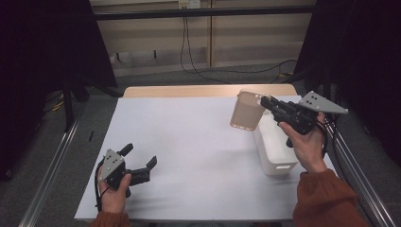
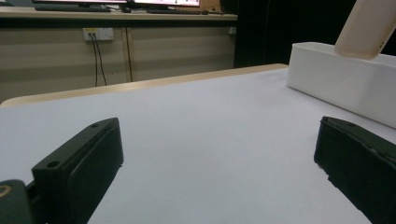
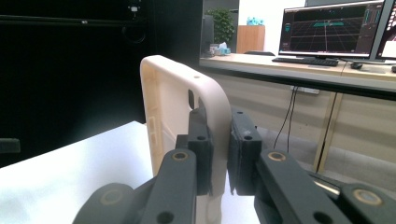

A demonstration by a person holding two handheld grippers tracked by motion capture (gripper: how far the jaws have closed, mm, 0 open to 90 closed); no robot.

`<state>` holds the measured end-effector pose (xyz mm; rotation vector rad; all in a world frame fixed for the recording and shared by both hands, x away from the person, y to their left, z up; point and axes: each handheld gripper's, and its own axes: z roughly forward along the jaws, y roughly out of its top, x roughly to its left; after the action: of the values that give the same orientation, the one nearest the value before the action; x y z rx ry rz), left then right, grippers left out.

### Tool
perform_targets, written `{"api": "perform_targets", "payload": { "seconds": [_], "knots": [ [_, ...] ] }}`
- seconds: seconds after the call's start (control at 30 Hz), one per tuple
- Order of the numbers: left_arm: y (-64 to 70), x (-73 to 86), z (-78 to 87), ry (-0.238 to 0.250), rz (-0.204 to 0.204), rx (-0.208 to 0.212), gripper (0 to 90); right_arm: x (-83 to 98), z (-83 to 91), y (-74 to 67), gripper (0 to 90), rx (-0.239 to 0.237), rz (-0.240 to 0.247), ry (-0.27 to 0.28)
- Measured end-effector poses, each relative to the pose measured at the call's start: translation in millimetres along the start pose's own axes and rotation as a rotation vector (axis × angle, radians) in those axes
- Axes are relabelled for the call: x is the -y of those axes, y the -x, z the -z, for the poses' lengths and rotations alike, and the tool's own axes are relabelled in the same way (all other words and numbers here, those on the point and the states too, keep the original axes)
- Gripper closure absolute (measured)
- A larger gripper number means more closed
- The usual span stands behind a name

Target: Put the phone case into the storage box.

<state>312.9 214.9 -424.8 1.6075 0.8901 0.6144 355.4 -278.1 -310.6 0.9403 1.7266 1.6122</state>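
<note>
Our right gripper (image 1: 267,101) has its jaws clamped on the wall of a beige container (image 1: 246,110), lifted above the white bin (image 1: 274,151). Left gripper (image 1: 140,161) sits wide open near the table (image 1: 189,142). So it's grabbed; placing it is left, we'd guess.

the room is dim and the sides are very dark. soft light from above makes the white sheet (image 1: 189,142) on the tabletop bright, with faint shadows. close black jaws look blurry. far monitors (image 3: 327,28) glow. the pictures look grainy.
</note>
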Motion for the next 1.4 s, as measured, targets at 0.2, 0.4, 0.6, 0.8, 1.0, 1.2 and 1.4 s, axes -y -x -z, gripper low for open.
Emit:
{"api": "perform_targets", "payload": {
  "seconds": [0.2,0.4,0.6,0.8,1.0,1.2,1.4],
  "knots": [
    [1.4,0.0,-1.2,-0.011,-0.011,0.011,1.4,-13.1,3.7,10.0,81.3,0.013,0.017,0.008],
    [-0.9,0.6,-1.3,-0.015,0.002,0.007,1.5,-19.6,4.2,21.1,81.3,0.032,0.013,0.011],
    [-2.8,0.0,0.5,-0.012,0.003,-0.005,1.5,-27.1,4.1,32.2,81.3,0.049,0.028,0.009],
    [-5.4,-1.4,1.7,-0.008,-0.003,-0.019,1.5,-29.2,5.0,44.3,81.3,0.076,0.025,-0.005],
    [-5.4,-1.3,1.2,-0.007,-0.002,-0.018,1.5,-26.7,7.1,57.4,81.3,0.098,0.028,-0.008],
    [-4.6,-1.5,1.1,-0.001,0.004,-0.011,1.5,-22.2,6.8,69.2,81.3,0.117,0.028,-0.021],
    [-5.1,-1.6,1.1,-0.003,0.0,-0.016,1.5,-17.0,6.0,79.4,81.3,0.135,0.027,-0.037]
  ]
}}
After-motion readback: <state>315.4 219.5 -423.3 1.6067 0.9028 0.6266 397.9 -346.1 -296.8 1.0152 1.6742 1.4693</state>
